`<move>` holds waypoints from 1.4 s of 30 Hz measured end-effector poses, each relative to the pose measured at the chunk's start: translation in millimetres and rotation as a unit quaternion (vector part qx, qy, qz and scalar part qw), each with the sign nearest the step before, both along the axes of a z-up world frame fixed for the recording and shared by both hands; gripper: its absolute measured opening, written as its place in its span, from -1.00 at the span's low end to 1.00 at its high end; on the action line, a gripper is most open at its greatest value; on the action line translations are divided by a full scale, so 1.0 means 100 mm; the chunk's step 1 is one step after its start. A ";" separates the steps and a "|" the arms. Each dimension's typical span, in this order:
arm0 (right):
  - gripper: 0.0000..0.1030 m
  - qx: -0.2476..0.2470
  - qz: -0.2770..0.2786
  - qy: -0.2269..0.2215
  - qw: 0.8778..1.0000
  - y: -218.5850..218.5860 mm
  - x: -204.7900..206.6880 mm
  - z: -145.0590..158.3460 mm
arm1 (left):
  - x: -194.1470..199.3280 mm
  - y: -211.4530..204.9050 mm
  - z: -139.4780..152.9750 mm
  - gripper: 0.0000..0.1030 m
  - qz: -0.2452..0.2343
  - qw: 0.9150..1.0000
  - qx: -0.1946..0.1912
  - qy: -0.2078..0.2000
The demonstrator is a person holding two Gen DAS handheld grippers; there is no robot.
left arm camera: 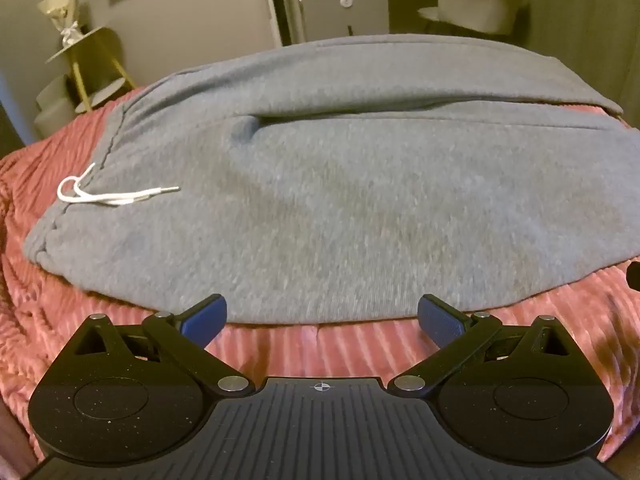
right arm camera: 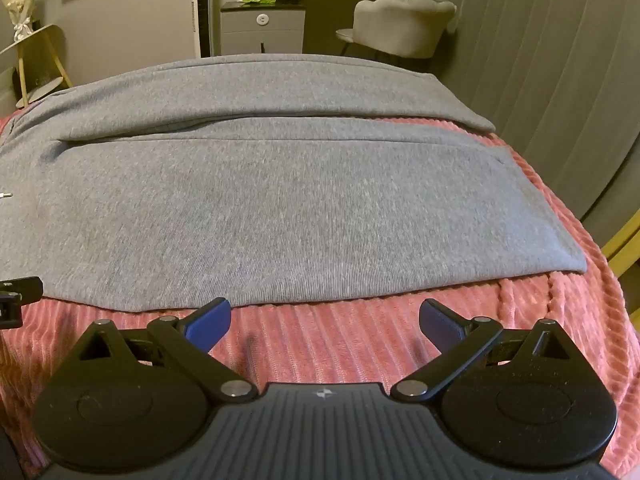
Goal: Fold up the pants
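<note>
Grey sweatpants (left arm camera: 340, 200) lie flat across a pink ribbed blanket (left arm camera: 320, 344), waistband at the left with a white drawstring (left arm camera: 108, 196), both legs stretching to the right side by side. In the right wrist view the leg part (right arm camera: 280, 208) ends in cuffs at the right. My left gripper (left arm camera: 322, 320) is open and empty, hovering just before the near edge of the pants by the hip. My right gripper (right arm camera: 324, 320) is open and empty, just short of the near leg's edge. The left gripper's side shows at the left of the right wrist view (right arm camera: 16, 300).
The pink blanket (right arm camera: 360, 344) covers the bed. Behind it stand a grey cabinet (right arm camera: 262, 28), a pale upholstered chair (right arm camera: 404, 28), a gold side table (left arm camera: 92, 64) with a bouquet, and a grey curtain (right arm camera: 540, 60) at the right.
</note>
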State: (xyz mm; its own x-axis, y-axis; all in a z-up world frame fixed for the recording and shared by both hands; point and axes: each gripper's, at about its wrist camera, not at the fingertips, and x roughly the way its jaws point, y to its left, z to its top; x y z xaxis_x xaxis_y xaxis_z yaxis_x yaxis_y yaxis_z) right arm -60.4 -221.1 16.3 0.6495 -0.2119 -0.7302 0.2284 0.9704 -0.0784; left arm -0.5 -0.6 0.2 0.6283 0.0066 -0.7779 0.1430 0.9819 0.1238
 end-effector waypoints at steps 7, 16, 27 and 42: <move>0.95 0.001 0.000 0.000 1.000 0.00 0.00 0.00 | 0.00 -0.01 0.00 1.00 0.003 1.000 0.000 0.002; 0.95 0.001 0.000 0.001 1.000 0.00 0.00 0.00 | 0.00 0.02 -0.01 1.00 0.001 1.000 -0.003 0.004; 0.95 0.001 0.000 0.001 1.000 0.00 0.01 0.00 | 0.00 0.01 -0.04 1.00 0.001 1.000 -0.003 0.010; 0.95 0.000 0.000 0.001 1.000 0.00 0.00 0.00 | 0.00 0.01 -0.07 1.00 -0.001 1.000 -0.004 0.011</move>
